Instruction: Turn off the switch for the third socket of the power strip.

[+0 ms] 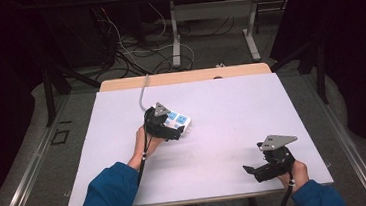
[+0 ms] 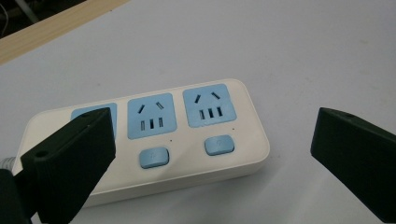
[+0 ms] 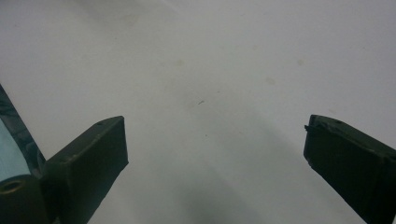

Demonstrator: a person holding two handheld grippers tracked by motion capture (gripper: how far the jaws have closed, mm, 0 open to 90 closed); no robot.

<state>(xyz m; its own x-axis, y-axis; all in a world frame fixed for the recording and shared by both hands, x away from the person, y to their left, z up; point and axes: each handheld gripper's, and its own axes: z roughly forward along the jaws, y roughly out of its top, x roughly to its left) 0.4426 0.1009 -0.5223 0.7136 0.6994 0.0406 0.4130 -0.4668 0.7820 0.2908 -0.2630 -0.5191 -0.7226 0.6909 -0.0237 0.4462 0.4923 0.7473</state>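
Note:
A white power strip (image 2: 154, 140) with blue sockets and blue buttons lies flat on the white table, left of centre in the high view (image 1: 181, 120). My left gripper (image 2: 210, 128) hovers just above it, open. Its left jaw overlaps the strip's left socket and its right jaw stands off beyond the strip's right end. In the high view the left gripper (image 1: 175, 129) sits at the strip's near-left side, held by a hand in a blue sleeve. My right gripper (image 1: 253, 170) rests near the front right of the table, open (image 3: 215, 135), with bare table between its jaws.
The strip's grey cable (image 1: 143, 97) runs from it toward the table's far edge (image 1: 183, 77). The white board (image 1: 231, 104) has free room in the middle and on the right. Beyond the table stand desk legs and loose cables on the floor (image 1: 141, 51).

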